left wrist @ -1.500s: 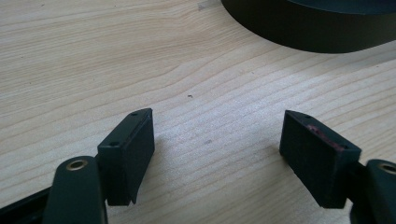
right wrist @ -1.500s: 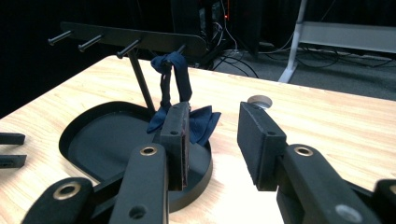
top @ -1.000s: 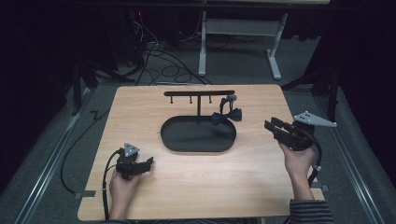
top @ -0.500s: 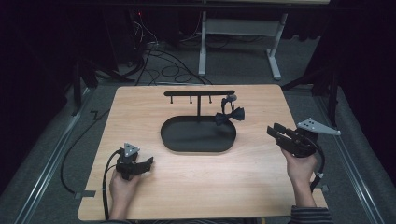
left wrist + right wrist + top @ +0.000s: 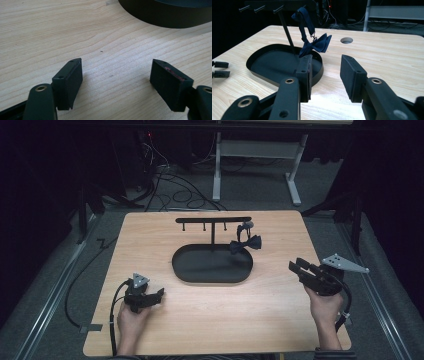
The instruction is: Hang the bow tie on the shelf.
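Note:
A dark blue bow tie [image 5: 245, 243] hangs by its strap from the right end of a black T-shaped stand [image 5: 213, 220], over the right rim of a black oval tray [image 5: 200, 268]. In the right gripper view the bow tie [image 5: 315, 45] dangles ahead of my right gripper [image 5: 326, 58], whose jaws stand open with nothing between them. From above, the right gripper [image 5: 296, 266] sits off the tray's right end, apart from it. My left gripper [image 5: 158, 295] rests low at the front left, open over bare wood [image 5: 116, 63].
The stand's bar carries three bare pegs [image 5: 257, 9]. A round hole [image 5: 347, 40] is cut in the tabletop behind the bow tie. The tray's wall [image 5: 162, 17] rises just ahead of the left gripper. Cables and a desk frame [image 5: 260, 165] lie on the floor beyond the table.
My right gripper has drawn back a little toward the person's side, away from the bow tie. The left gripper has stayed put.

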### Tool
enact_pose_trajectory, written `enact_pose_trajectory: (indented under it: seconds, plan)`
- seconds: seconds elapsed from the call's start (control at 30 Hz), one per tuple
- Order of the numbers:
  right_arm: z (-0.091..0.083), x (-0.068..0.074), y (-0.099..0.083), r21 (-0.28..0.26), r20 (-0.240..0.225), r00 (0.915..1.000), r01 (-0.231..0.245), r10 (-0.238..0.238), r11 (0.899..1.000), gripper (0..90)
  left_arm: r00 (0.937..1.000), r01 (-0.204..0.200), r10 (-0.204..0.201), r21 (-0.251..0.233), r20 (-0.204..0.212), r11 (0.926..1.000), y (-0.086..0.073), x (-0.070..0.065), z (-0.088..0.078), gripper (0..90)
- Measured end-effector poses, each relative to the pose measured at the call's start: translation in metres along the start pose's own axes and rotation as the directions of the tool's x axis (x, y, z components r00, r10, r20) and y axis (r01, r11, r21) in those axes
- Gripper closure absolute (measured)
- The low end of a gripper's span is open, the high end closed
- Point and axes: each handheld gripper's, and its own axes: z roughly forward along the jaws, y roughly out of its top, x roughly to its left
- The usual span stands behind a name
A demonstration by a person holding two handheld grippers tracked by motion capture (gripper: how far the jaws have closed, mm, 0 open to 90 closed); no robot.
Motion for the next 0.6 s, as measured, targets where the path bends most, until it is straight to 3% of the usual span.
enact_pose_trajectory:
  seconds: [0.6]
  plan:
    - [0.006,-0.001,-0.021,0.012,-0.011,0.9992,-0.039,0.039,0.999,62.5,1.0,0.0,0.0,0.0,0.0,1.0,0.0,0.0,0.0,26.6]
